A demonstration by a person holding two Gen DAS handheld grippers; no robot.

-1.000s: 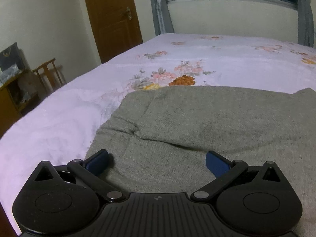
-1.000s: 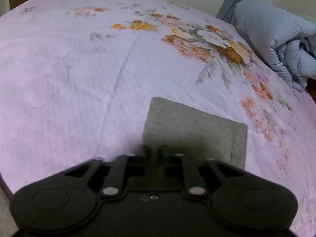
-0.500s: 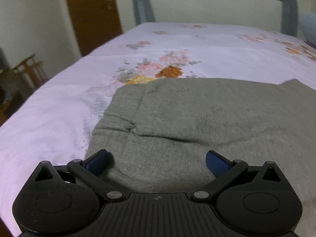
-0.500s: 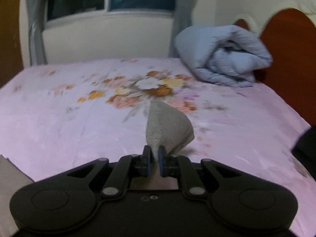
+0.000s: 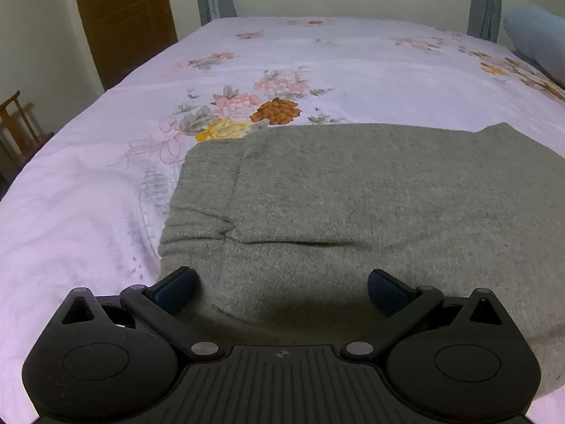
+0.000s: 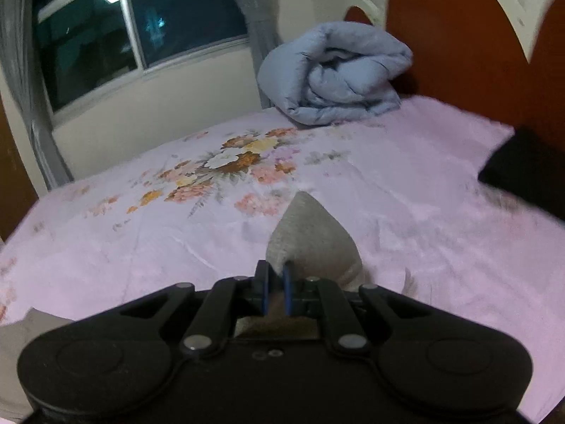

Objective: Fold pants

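With the right gripper [image 6: 276, 291] pinching a pant leg end [image 6: 310, 233] ahead of it, carry it level over the pants [image 5: 353, 205] lying between the spread left gripper [image 5: 282, 288] fingers.

One pants [image 5: 353, 194], one rolled duvet [image 6: 335, 81], two tools.

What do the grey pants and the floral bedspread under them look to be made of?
Pants: looks like a soft, thick knit, perhaps fleece or wool blend; heathered grey, matte, with visible diagonal ribbing and plump folds.
Bedspread: seems a thin woven cotton or polyester sheet; pale pink, printed flowers, smooth with fine shallow creases. Exact fibre of either cannot be told.
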